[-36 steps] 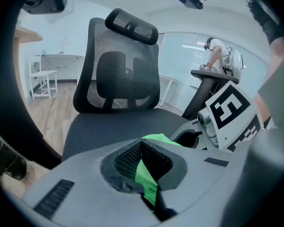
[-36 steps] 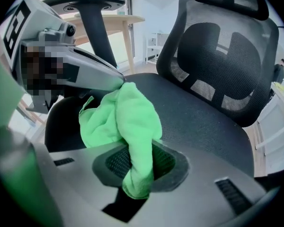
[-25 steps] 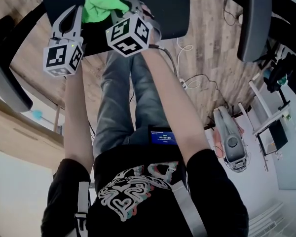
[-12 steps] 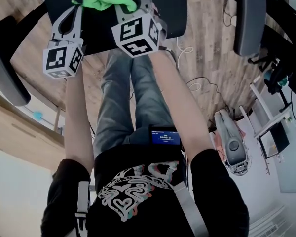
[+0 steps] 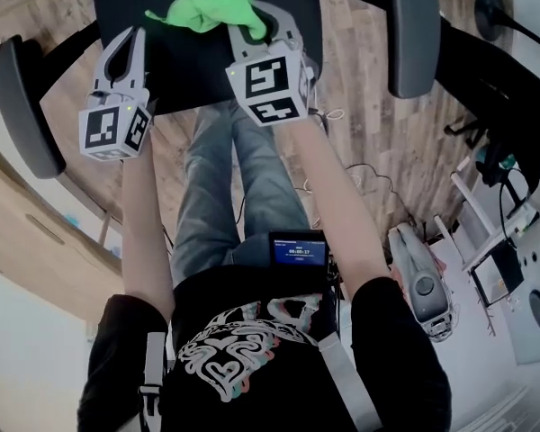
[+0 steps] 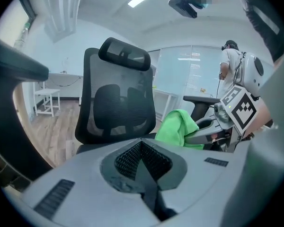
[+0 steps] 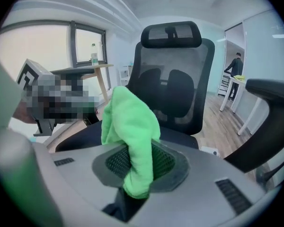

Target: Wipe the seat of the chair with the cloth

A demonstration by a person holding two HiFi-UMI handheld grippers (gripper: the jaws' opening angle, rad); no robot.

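One green cloth (image 5: 207,7) is the item in question: it sits bunched over the black seat (image 5: 184,70) of the office chair, near the middle of the seat's width, and is pinched in the right gripper (image 5: 252,21). The right gripper view shows the cloth (image 7: 130,126) clamped between that gripper's (image 7: 132,178) jaws, a fold standing above them and a short end hanging below. Whether the cloth touches the seat cannot be confirmed from any view. The left gripper (image 5: 126,43) is held just beside it, over the seat's left part and clear of the cloth; its own view shows that gripper (image 6: 142,162) with jaws brought together and nothing between them, the cloth (image 6: 177,126) off to its right. Each gripper carries a marker cube (image 5: 270,84), the left one's cube (image 5: 115,126) nearer the person. Beyond the seat stands the mesh backrest (image 6: 118,98) with its headrest (image 7: 170,32). Armrests flank the seat, one on the left (image 5: 22,106) and one on the right (image 5: 412,25). The chair stands on a wooden floor (image 5: 378,133). A second person (image 6: 229,65) stands in the background by a glass partition.
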